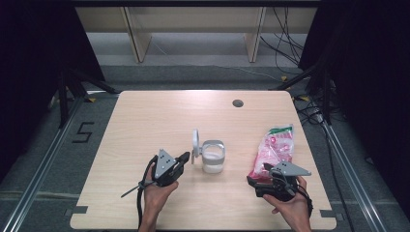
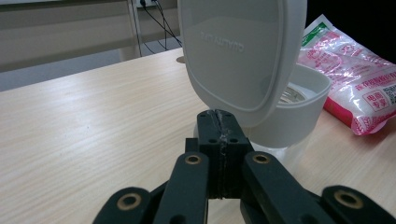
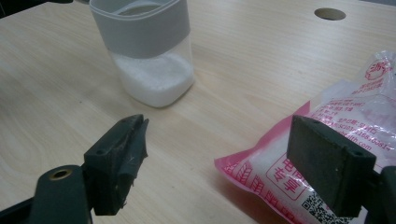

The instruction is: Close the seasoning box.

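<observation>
A clear container (image 1: pixel 213 157) with a grey collar holds white grains and stands mid-table; its white hinged lid (image 1: pixel 195 140) is swung up on the left side. My left gripper (image 1: pixel 186 157) is shut, its tips just in front of the lid's lower edge with nothing between the pads. The left gripper view has the joined jaws (image 2: pixel 219 130) before the lid (image 2: pixel 240 51) and container (image 2: pixel 299 112). My right gripper (image 1: pixel 261 175) is open at the near end of a pink-and-white bag (image 1: pixel 276 147). In the right gripper view (image 3: pixel 226 133) the bag's corner (image 3: pixel 345 121) lies by the right jaw, untouched by the pads.
A round cable hole (image 1: pixel 237 103) sits near the table's far edge. The table's right edge runs close beside the bag. Bare wood stretches across the left and far parts of the table (image 1: pixel 145 121). Beyond the table are a floor, stands and cables.
</observation>
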### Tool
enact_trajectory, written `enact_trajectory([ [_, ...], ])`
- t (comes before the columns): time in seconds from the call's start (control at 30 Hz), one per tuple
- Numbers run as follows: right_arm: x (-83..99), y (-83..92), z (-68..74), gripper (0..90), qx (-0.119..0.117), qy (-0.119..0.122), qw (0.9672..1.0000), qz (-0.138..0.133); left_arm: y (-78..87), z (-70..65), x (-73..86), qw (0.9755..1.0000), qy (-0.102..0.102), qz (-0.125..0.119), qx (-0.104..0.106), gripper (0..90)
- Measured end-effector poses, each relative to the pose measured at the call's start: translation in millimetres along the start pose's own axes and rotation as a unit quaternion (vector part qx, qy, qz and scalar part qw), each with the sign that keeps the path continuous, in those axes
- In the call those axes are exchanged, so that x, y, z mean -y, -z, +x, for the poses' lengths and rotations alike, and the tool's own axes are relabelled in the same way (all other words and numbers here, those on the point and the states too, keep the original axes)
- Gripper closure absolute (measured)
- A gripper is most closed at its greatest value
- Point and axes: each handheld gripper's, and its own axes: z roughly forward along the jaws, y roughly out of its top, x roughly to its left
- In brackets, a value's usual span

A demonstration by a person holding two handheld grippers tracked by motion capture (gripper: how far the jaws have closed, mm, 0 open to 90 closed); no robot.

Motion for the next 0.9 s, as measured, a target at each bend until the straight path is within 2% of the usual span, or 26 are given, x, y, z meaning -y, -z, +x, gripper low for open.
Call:
enact_trajectory([
  [0.13,1.5,-0.1,-0.1,20.8,-0.005,-0.004,1.0,0.003,-2.3,0.6,-6.2,1.0,0.001,-0.005,0.008,89.1],
  [0.27,2.2,0.6,0.0,20.9,-0.002,-0.003,1.0,0.002,-3.0,-0.4,-13.6,0.9999,-0.006,-0.007,0.008,89.1],
  [0.33,2.5,0.3,-0.4,20.9,-0.009,-0.005,0.9999,0.0,-3.4,-1.0,-16.4,0.9999,-0.009,-0.01,0.008,89.1],
  [0.47,3.3,1.0,-1.1,20.9,-0.006,-0.007,1.0,0.003,-4.4,-2.6,-20.5,0.9998,-0.01,-0.01,0.012,89.1],
  [0.5,3.2,1.6,-1.0,21.0,-0.004,-0.006,1.0,0.006,-4.6,-2.9,-21.6,0.9998,-0.016,-0.01,0.011,89.1],
  [0.53,3.4,2.5,1.4,21.0,-0.005,-0.017,0.9998,0.01,-5.0,-3.3,-22.6,0.9998,-0.016,-0.009,0.011,89.1],
  [0.6,3.4,2.4,1.5,21.0,-0.005,-0.018,0.9998,0.01,-5.9,-3.3,-24.8,0.9997,-0.019,-0.013,0.013,89.1],
  [0.67,3.7,1.6,-0.5,21.0,-0.003,0.0,1.0,0.005,-5.6,-3.4,-26.8,0.9996,-0.021,-0.012,0.011,89.1],
  [0.77,4.0,1.1,0.0,21.0,-0.002,-0.001,1.0,0.005,-6.7,-3.0,-29.0,0.9997,-0.018,-0.014,0.011,89.1],
  [0.83,4.2,0.2,0.4,20.9,-0.011,-0.004,0.9999,0.005,-6.6,-3.6,-30.9,0.9996,-0.021,-0.015,0.011,89.1],
  [0.9,4.6,0.5,0.7,20.9,-0.003,0.002,1.0,0.002,-7.2,-4.0,-32.5,0.9995,-0.024,-0.017,0.012,89.0],
])
